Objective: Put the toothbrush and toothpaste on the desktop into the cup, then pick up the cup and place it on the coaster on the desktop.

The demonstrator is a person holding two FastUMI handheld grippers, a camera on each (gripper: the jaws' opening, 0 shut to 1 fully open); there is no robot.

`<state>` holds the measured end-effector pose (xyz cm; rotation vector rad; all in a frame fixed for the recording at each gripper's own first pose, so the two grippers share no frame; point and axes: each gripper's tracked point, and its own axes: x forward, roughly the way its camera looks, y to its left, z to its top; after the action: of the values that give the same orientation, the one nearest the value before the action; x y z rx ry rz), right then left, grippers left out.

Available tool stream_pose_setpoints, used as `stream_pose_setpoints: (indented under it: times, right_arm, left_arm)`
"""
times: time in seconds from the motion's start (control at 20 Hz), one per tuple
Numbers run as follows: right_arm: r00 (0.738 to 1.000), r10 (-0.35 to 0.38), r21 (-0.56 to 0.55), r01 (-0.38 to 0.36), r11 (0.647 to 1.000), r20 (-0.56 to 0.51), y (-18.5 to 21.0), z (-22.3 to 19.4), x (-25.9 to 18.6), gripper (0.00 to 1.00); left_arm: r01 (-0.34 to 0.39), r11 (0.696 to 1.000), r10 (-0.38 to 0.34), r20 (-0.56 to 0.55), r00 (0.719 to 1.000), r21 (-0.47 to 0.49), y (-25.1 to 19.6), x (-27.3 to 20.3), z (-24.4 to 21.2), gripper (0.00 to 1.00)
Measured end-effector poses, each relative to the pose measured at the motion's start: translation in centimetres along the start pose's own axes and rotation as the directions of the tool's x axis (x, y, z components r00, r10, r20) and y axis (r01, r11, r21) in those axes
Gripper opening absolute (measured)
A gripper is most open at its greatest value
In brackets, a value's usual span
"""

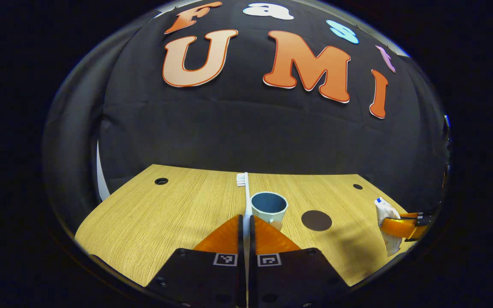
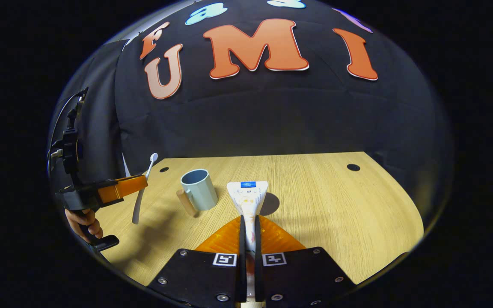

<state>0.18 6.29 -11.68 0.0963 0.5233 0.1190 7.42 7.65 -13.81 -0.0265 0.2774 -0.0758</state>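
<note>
My left gripper is shut on a white toothbrush, which rises from its fingers with the bristles at the far end. Just right of it stands the grey-blue cup with a wooden handle. A dark round coaster lies on the desk right of the cup. My right gripper is shut on a white toothpaste tube, held above the desk with its flat end away from me. In the right gripper view the cup stands to the left, and the left gripper holds the toothbrush beyond it.
The wooden desk has small round holes near its far corners. A hand grips the left gripper's handle. The booth's black cloth wall stands right behind the desk's far edge.
</note>
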Motion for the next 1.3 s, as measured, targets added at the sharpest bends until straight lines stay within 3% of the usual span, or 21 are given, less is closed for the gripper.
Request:
stream_pose_setpoints:
  times: [0.35,0.75,0.85,1.3]
  right_arm:
    - [0.997,0.003,-0.028,-0.001,1.000,0.071,-0.1,3.9,1.3,0.07]
    - [0.984,0.017,-0.026,-0.013,1.000,0.176,-1.0,6.2,4.3,0.07]
    - [0.980,0.028,-0.038,-0.021,0.999,0.196,-0.9,6.7,4.5,0.07]
    - [0.974,0.062,-0.067,-0.049,0.997,0.219,-0.4,6.7,4.9,0.07]
  left_arm:
    - [0.022,0.998,-0.030,0.140,0.990,0.059,-2.8,2.1,6.9,0.02]
    - [0.009,0.999,-0.023,0.364,0.931,0.042,-3.6,6.5,11.6,0.02]
    - [0.003,0.999,-0.022,0.379,0.925,0.050,-4.0,7.5,11.5,0.02]
    - [0.003,0.998,-0.021,0.317,0.948,0.056,-4.0,12.2,7.7,0.02]
